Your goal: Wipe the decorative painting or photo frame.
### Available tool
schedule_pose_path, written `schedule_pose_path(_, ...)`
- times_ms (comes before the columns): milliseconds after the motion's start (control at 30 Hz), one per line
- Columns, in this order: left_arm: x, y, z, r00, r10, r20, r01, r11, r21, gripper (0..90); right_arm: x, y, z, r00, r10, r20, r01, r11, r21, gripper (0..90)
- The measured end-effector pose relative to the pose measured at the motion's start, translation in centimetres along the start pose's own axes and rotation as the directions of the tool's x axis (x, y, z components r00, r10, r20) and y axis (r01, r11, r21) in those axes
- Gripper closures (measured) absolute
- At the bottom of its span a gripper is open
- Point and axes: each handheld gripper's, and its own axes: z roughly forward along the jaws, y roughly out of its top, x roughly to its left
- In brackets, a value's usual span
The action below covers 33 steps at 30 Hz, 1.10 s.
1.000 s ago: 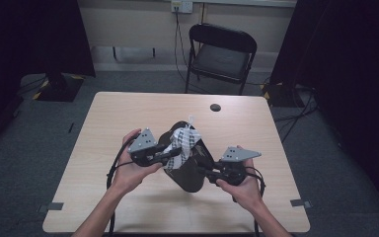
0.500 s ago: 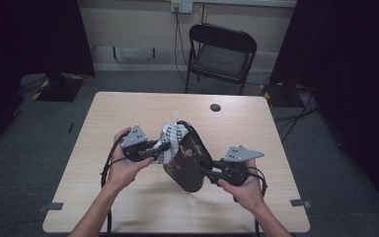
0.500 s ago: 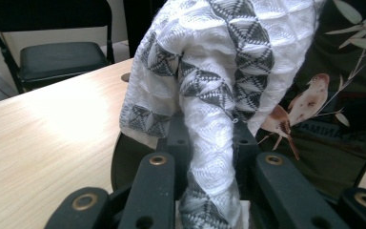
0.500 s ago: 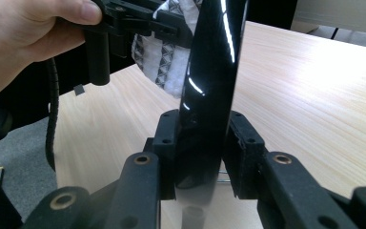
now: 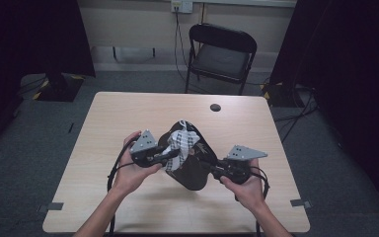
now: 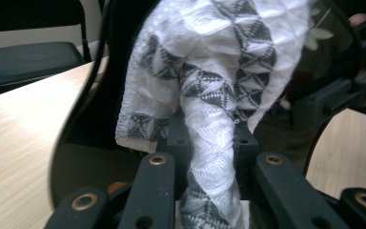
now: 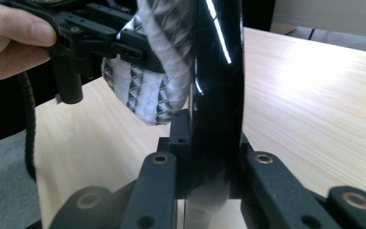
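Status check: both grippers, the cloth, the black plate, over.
Left gripper shut on patterned cloth. Right gripper, jaws just closing, shut on black plate edge. Cloth against plate, above table. Nothing in the way.

A light wooden table (image 5: pixel 128 113) stands on a grey carpet floor (image 5: pixel 29 148). Behind it sits a black folding chair (image 5: pixel 220 57). The back wall (image 5: pixel 128 24) is pale, with a socket (image 5: pixel 181 6). Dark curtains (image 5: pixel 29 34) hang at both sides.
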Motion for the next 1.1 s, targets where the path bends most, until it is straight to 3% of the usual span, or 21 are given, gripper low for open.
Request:
schedule_pose_path(67, 0.9, -0.2, -0.3, 0.9991, -0.011, -0.040, 0.011, 0.9999, 0.007, 76.3, -0.1, -0.1, 0.0, 1.0000, 0.004, -0.001, -0.004, 1.000, -0.005, 80.8)
schedule_pose_path(133, 1.8, -0.6, -0.7, 0.9970, -0.052, -0.058, 0.052, 0.9986, -0.002, 76.3, 0.0, 0.0, 0.0, 1.0000, 0.001, 0.000, -0.001, 1.000, -0.003, 80.9)
schedule_pose_path(233, 2.6, -0.9, -1.1, 0.9930, -0.065, -0.099, 0.064, 0.9979, -0.007, 76.3, 0.0, 0.0, 0.1, 1.0000, 0.001, 0.000, -0.001, 1.000, -0.003, 81.0)
schedule_pose_path(333, 2.6, -0.9, -1.1, 0.9950, -0.064, -0.077, 0.063, 0.9980, -0.007, 76.4, 0.0, 0.1, 0.1, 1.0000, 0.004, 0.000, -0.004, 1.000, -0.002, 81.1)
schedule_pose_path(400, 2.0, -0.8, -0.8, 0.9970, -0.067, -0.037, 0.067, 0.9977, -0.011, 76.3, 0.0, 0.1, 0.1, 1.0000, 0.004, 0.003, -0.004, 1.000, 0.000, 81.1)
schedule_pose_path(500, 0.4, -0.5, 0.0, 0.9995, -0.029, 0.014, 0.029, 0.9996, 0.000, 76.3, 0.1, 0.1, 0.1, 1.0000, 0.004, 0.007, -0.004, 1.000, 0.001, 81.1)
schedule_pose_path(600, -0.8, -0.3, 0.6, 0.9995, 0.018, 0.028, -0.018, 0.9997, 0.019, 76.1, 0.0, 0.0, 0.1, 0.9999, 0.008, 0.007, -0.008, 1.000, -0.002, 81.0)
schedule_pose_path(700, -0.8, -0.2, 0.8, 0.9995, 0.022, 0.024, -0.022, 0.9996, 0.017, 76.2, -0.1, 0.0, 0.0, 0.9999, 0.010, 0.009, -0.010, 1.000, -0.002, 81.1)
schedule_pose_path(767, -0.2, -0.3, 0.6, 0.9999, 0.009, 0.010, -0.009, 0.9999, 0.014, 76.1, -0.1, 0.0, 0.0, 0.9999, 0.008, 0.009, -0.008, 1.000, -0.003, 81.0)
schedule_pose_path(867, 1.2, -0.6, -0.1, 0.9987, -0.019, -0.047, 0.019, 0.9998, 0.009, 76.2, -0.1, 0.0, 0.1, 0.9999, 0.007, 0.010, -0.006, 1.000, -0.004, 81.1)
schedule_pose_path(1033, 3.0, -1.8, -0.6, 0.9911, -0.083, -0.105, 0.086, 0.9960, 0.025, 76.0, -0.1, 0.1, 0.1, 0.9999, 0.008, 0.008, -0.008, 1.000, -0.004, 80.9)
schedule_pose_path(1100, 3.2, -1.9, -0.6, 0.9909, -0.071, -0.114, 0.075, 0.9966, 0.033, 76.0, -0.1, 0.1, 0.2, 0.9999, 0.009, 0.008, -0.009, 1.000, -0.005, 80.8)
